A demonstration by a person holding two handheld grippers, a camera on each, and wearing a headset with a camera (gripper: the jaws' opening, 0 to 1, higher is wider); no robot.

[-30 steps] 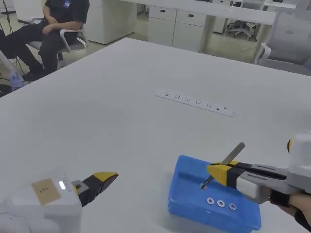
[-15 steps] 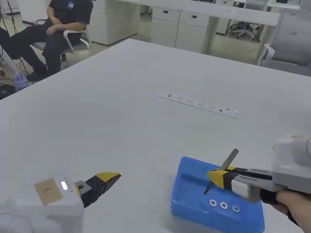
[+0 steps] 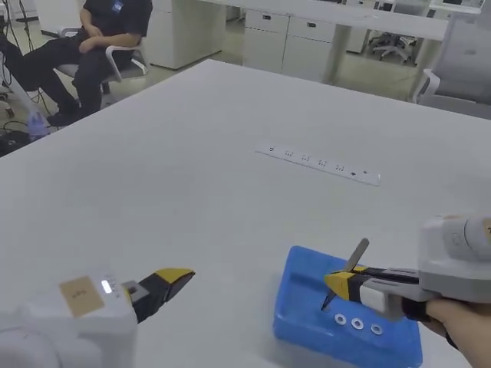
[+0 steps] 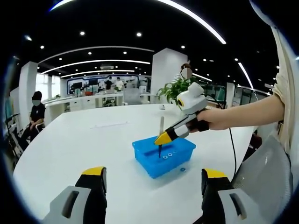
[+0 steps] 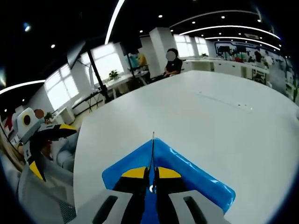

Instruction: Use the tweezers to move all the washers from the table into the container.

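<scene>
My right gripper (image 3: pixel 338 280) is clenched on the tweezers (image 3: pixel 354 255), tip pointing down into the blue container (image 3: pixel 303 264) at 5 o'clock. Three washers (image 3: pixel 357 324) lie in it. One washer (image 4: pixel 183 170) sits on the table (image 3: pixel 230 153) just beside it. Left gripper (image 3: pixel 175 277) at 7 o'clock, jaws apart, released.

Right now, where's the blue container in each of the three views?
Head view: blue container at lower right, with three washers inside.
Left gripper view: the container sits at centre, beyond the open jaws.
Right gripper view: the container is at bottom centre, behind that view's own jaws.
Shared landmark: the tweezers in the right hand-held gripper, tips pointing down into the container.
</scene>
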